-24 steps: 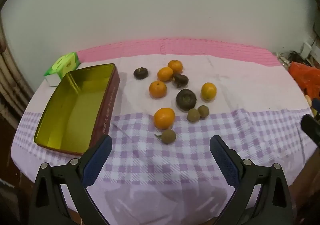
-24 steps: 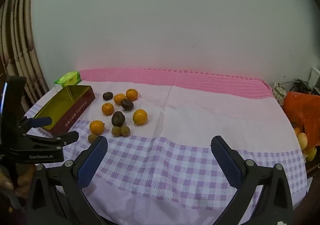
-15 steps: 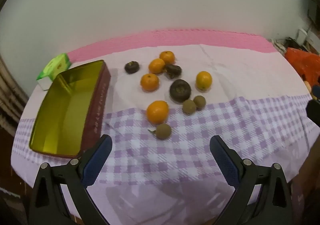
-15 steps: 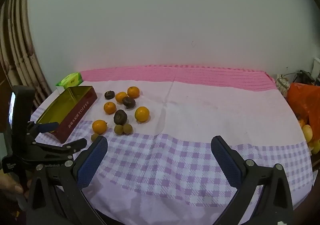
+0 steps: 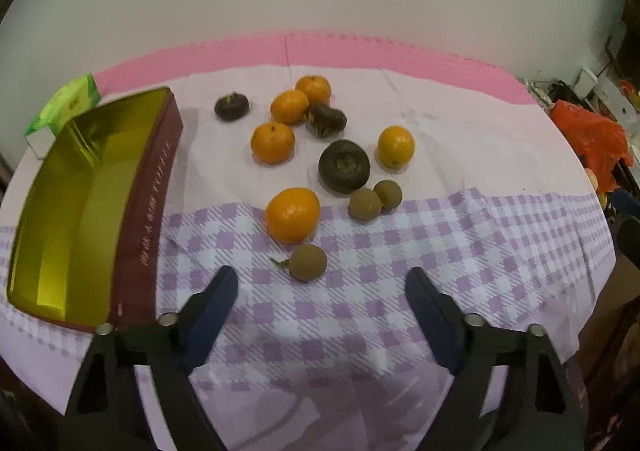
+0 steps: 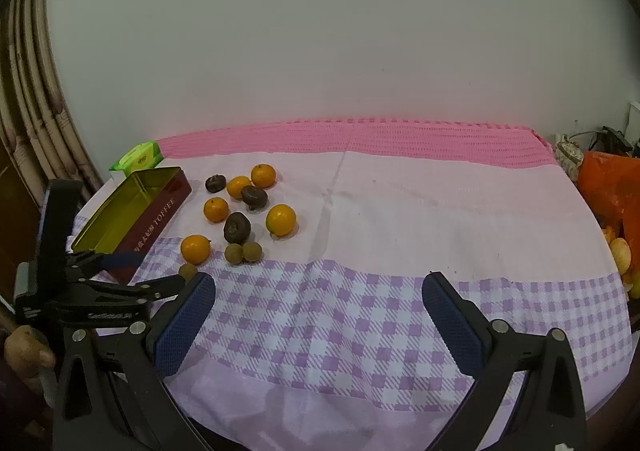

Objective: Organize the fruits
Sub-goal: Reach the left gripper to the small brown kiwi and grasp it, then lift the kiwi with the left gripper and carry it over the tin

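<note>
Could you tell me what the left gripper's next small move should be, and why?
Probably ease the left gripper forward and down onto the small brown fruit. Its jaws are open and empty, that fruit lies just ahead between them, apart from the orange, and the open tin beside it is still empty.

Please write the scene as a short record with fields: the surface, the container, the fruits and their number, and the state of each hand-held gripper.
surface: checked tablecloth
container: open toffee tin, nothing in it
oranges: five, nearest one
dark fruits: three, largest
small brown fruits: three, nearest
left hand-held gripper: open, holds nothing, short of the nearest brown fruit
right hand-held gripper: open, holds nothing
</note>
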